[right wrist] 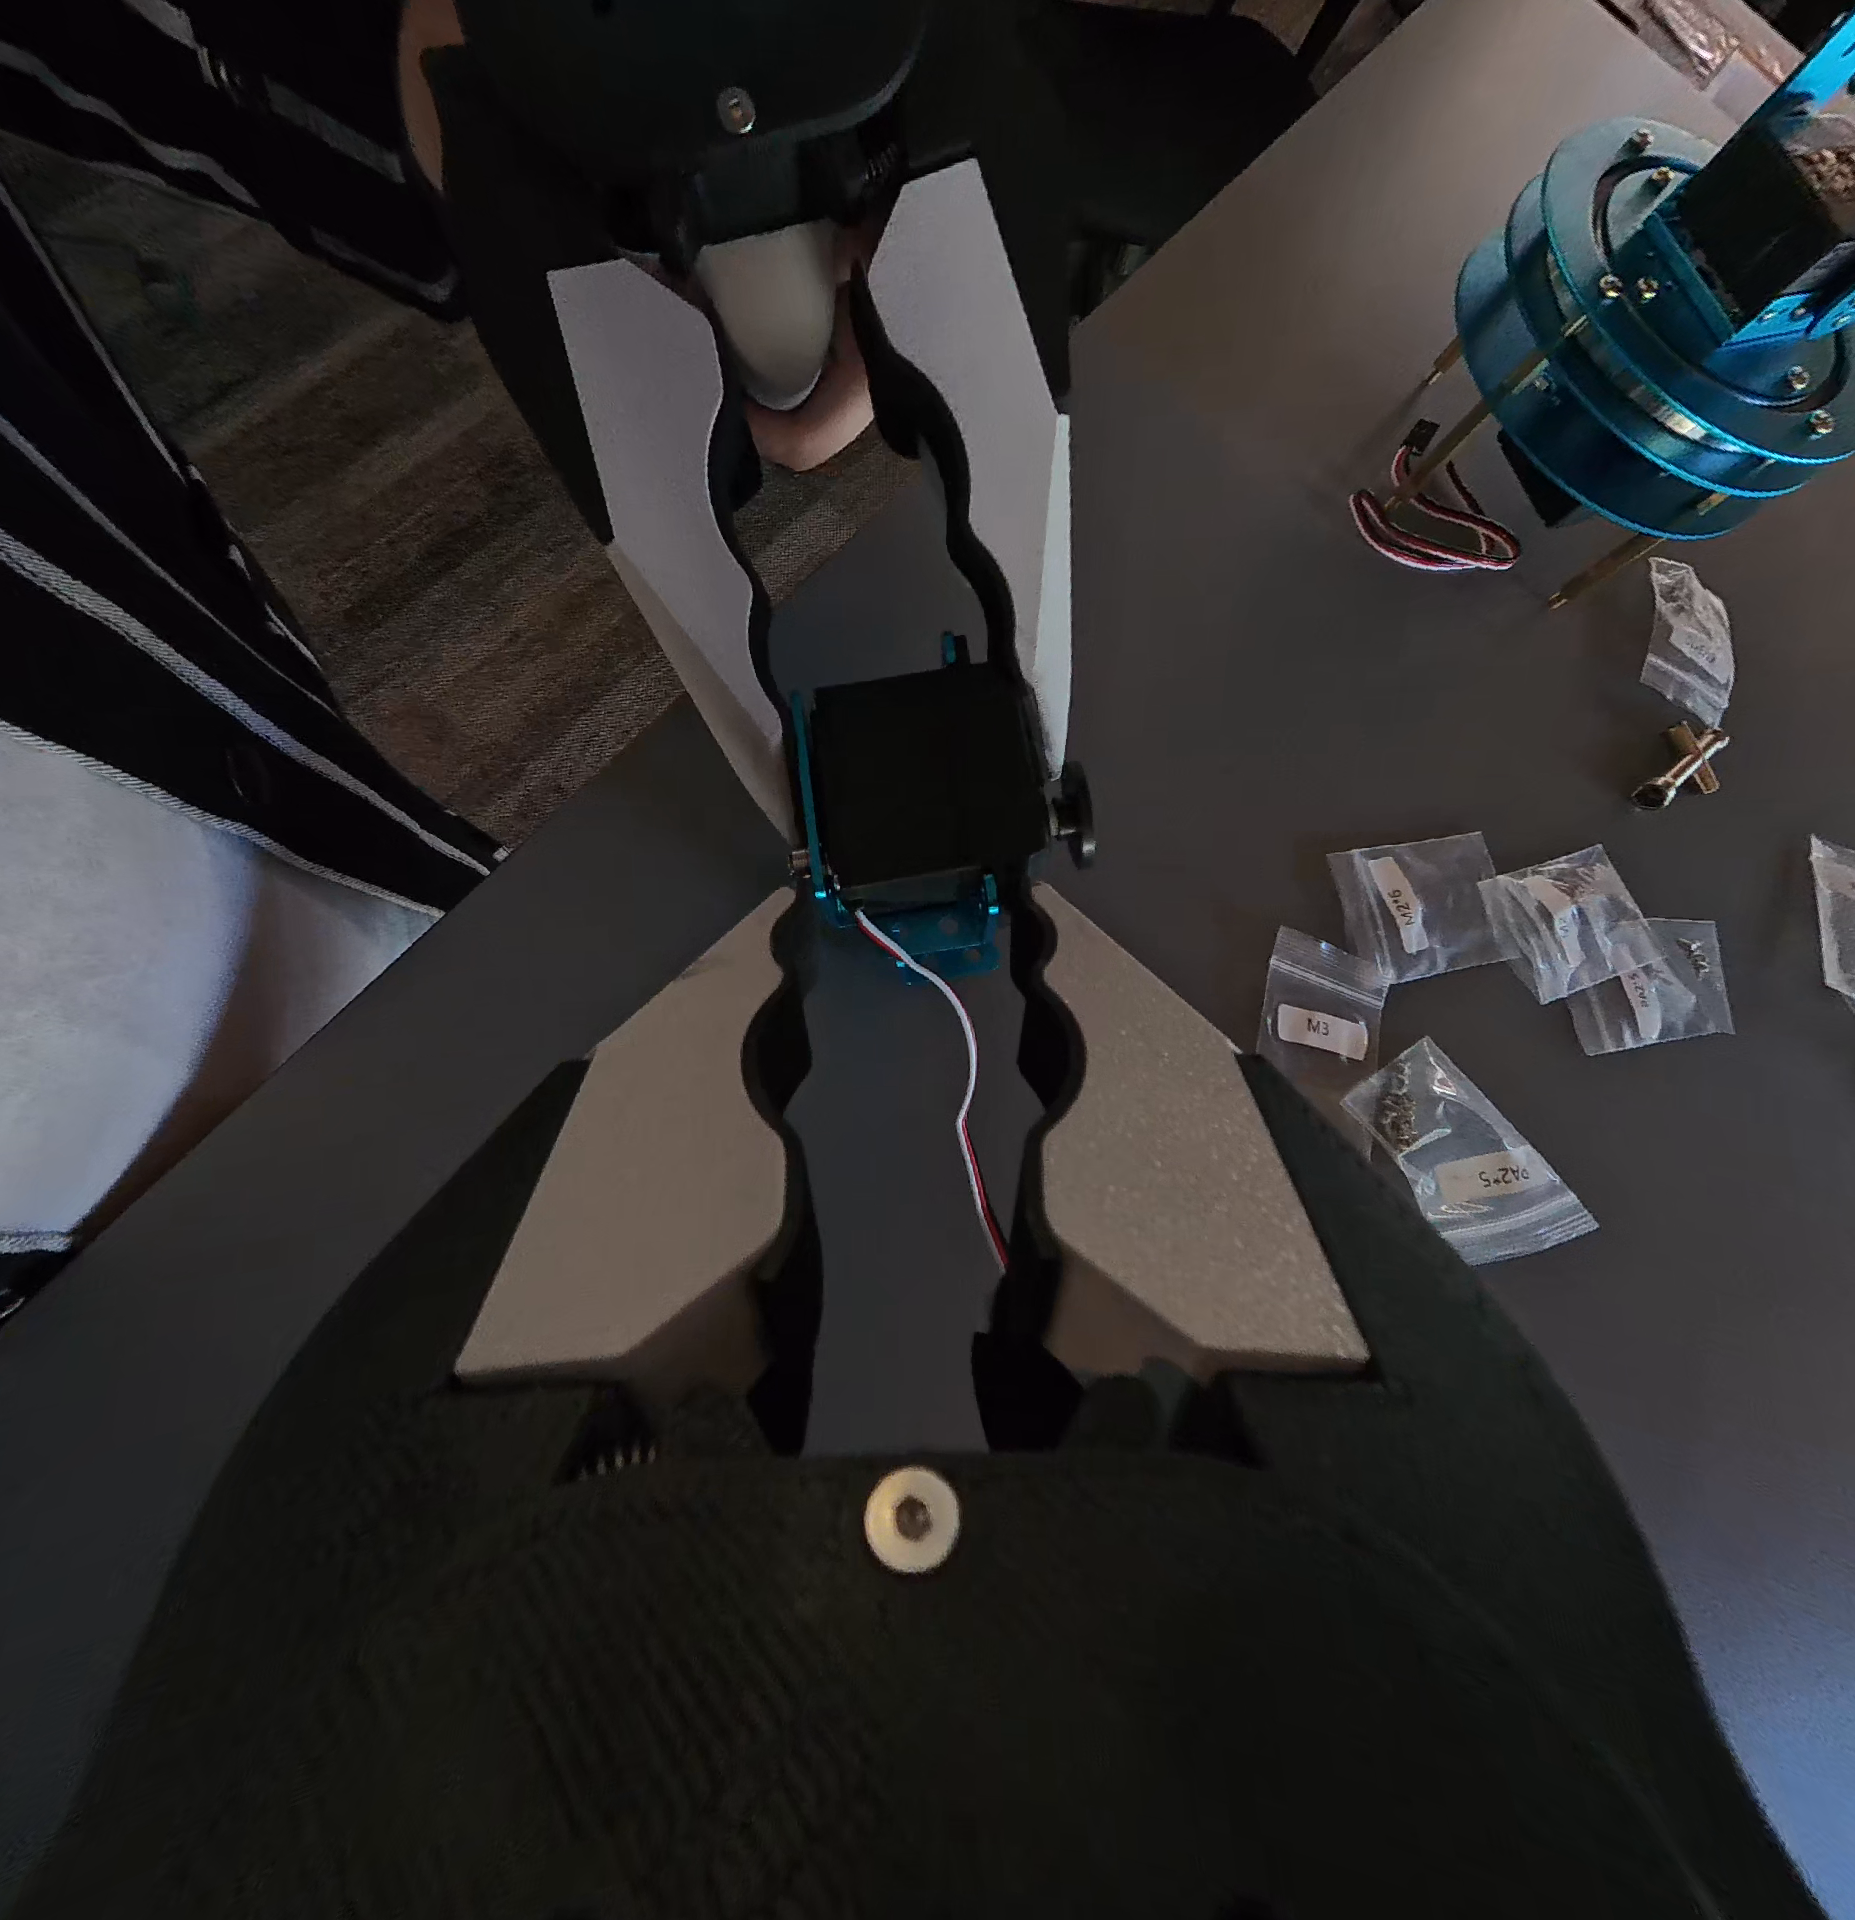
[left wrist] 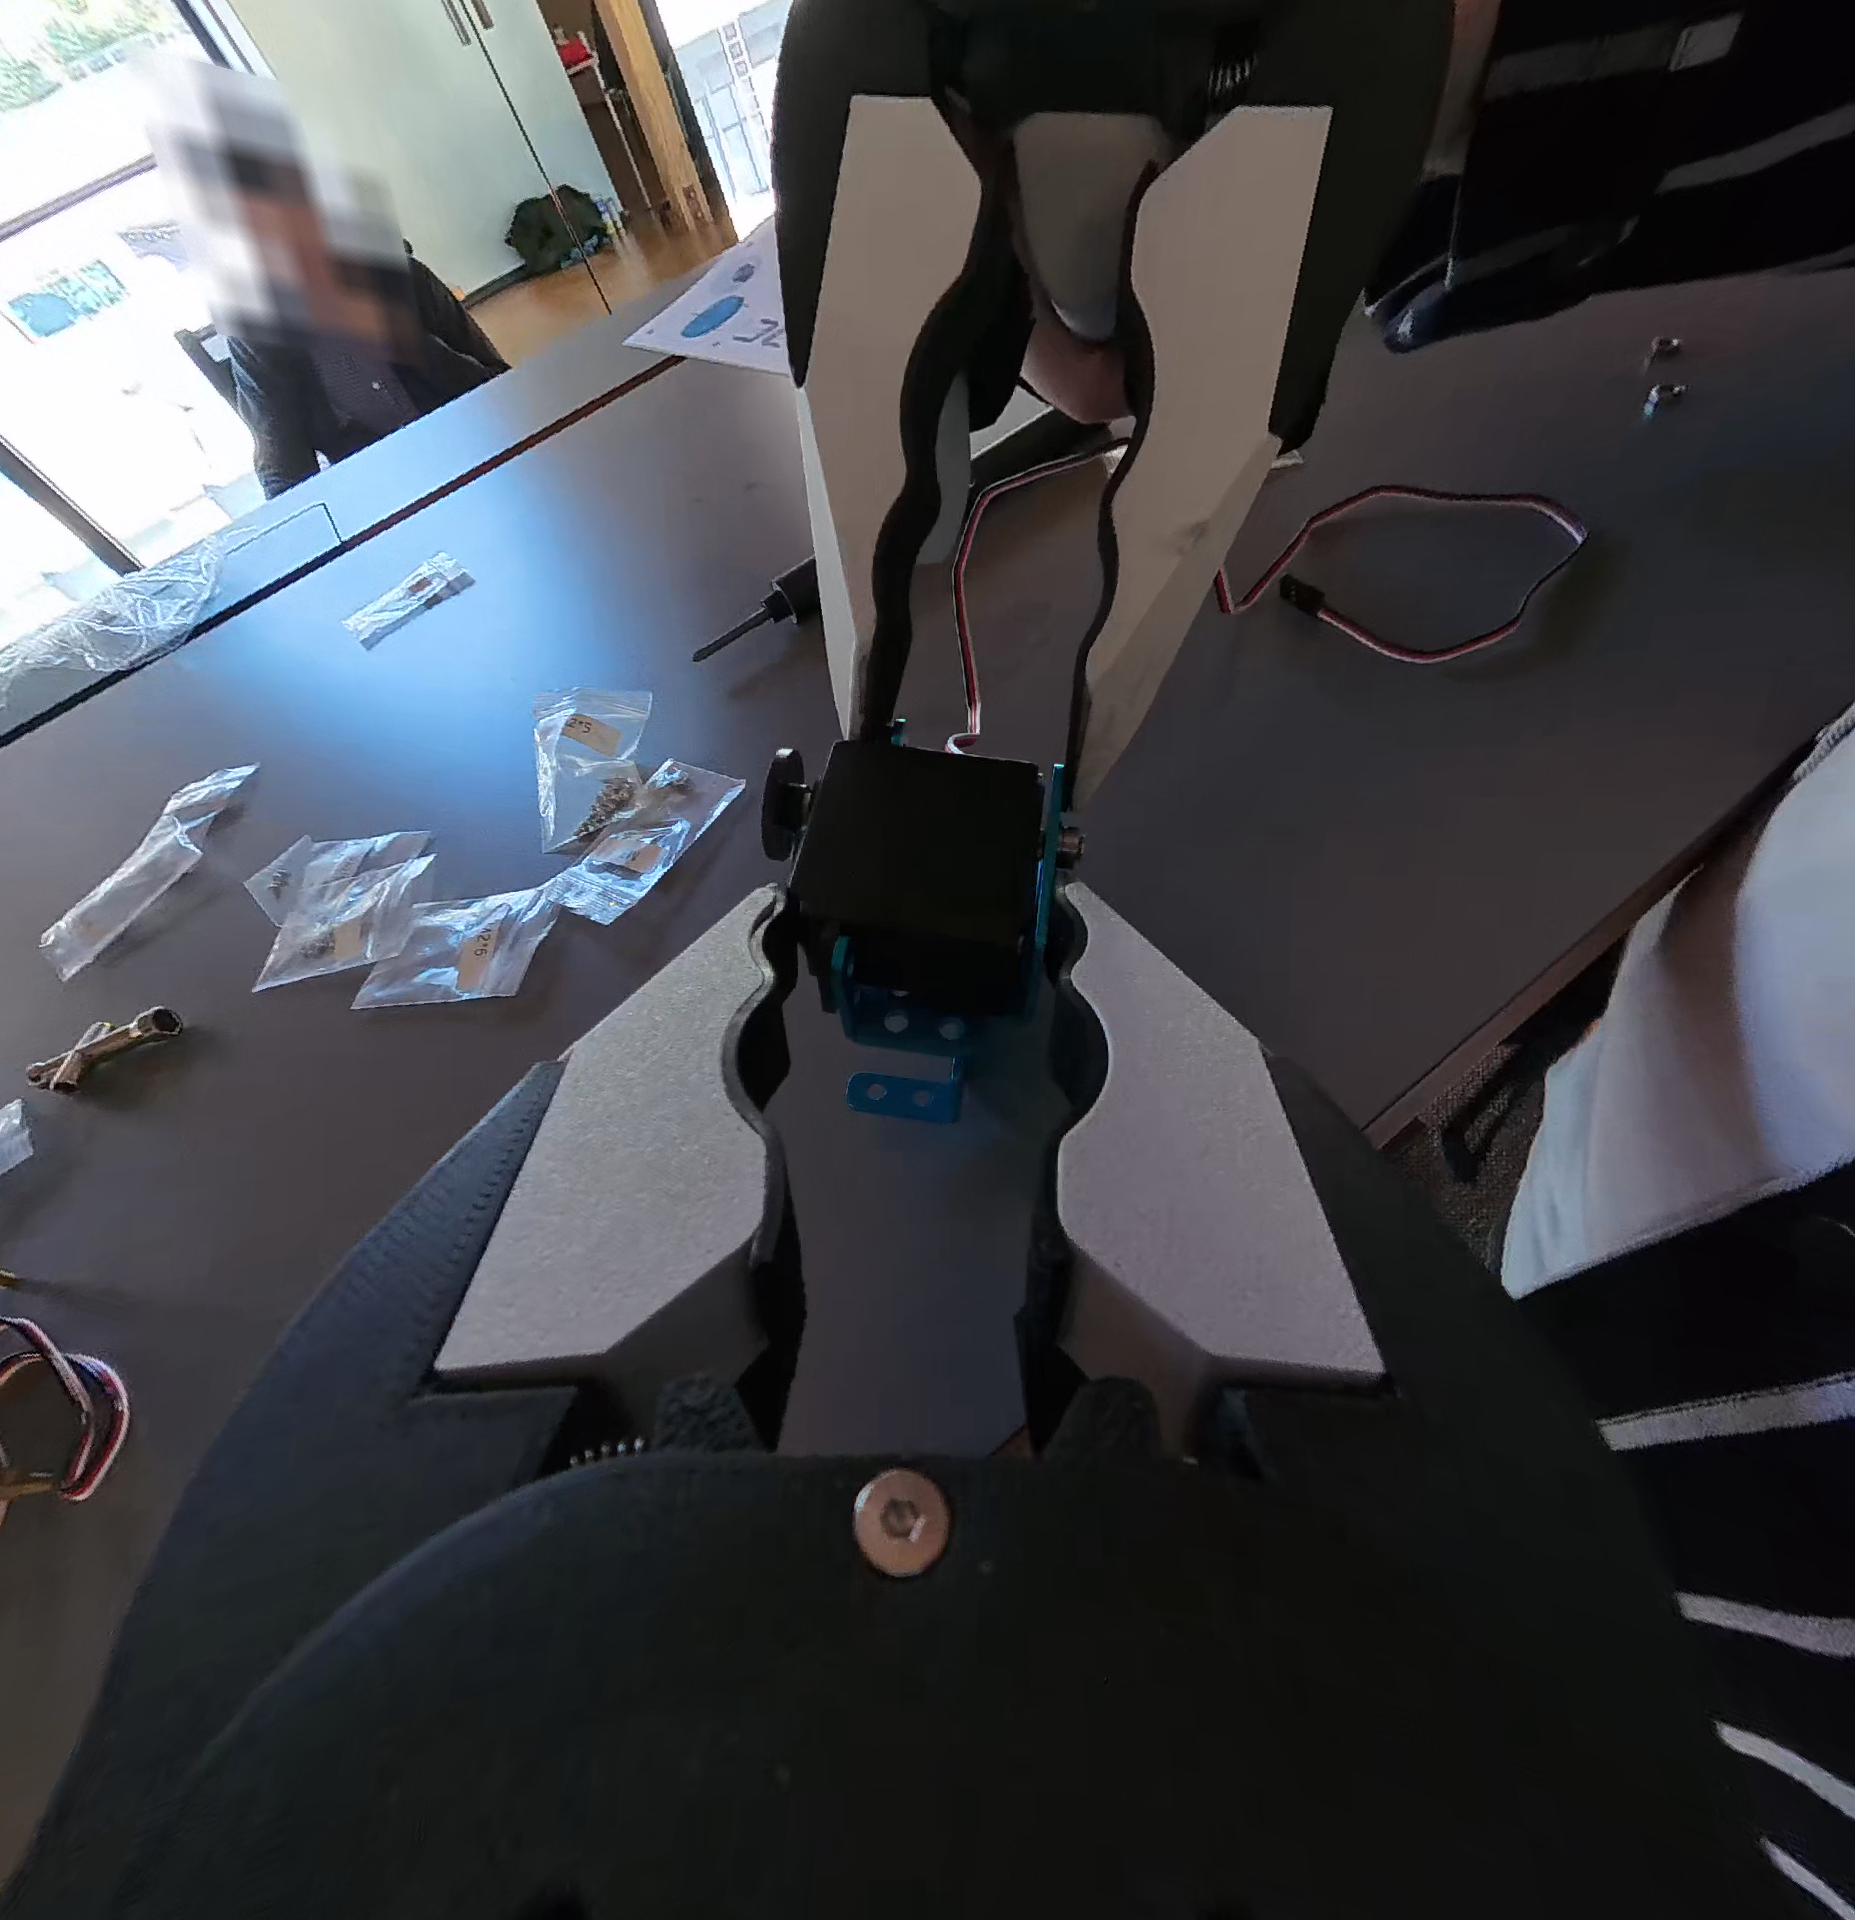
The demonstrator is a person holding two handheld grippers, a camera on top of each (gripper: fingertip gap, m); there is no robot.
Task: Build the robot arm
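A black servo [left wrist: 923, 842] sits in a blue metal bracket [left wrist: 902, 1034] just above the dark table. My left gripper [left wrist: 928, 920] is shut on the bracket's sides at its near end. My right gripper [left wrist: 975, 727] comes in from the far side and grips the other end. In the right wrist view the servo [right wrist: 918, 790] sits between the right gripper [right wrist: 912, 914] tips, with the left gripper [right wrist: 907, 727] opposite. The servo's white and red wire [right wrist: 964, 1060] runs back between the right fingers. A black round horn [left wrist: 783, 816] sticks out of the servo's side.
Several small clear bags of screws [left wrist: 455, 935] and a cross socket wrench [left wrist: 102, 1049] lie left of the servo. A loose servo cable [left wrist: 1422, 582] and a black screwdriver [left wrist: 767, 613] lie beyond. A blue round robot base [right wrist: 1671, 364] stands on brass posts. The table edge [left wrist: 1525, 987] is close. The grippers are tip to tip, or close to it. Left tips and right tips are each some 25 cm from the blue round robot base [right wrist: 1671, 364].
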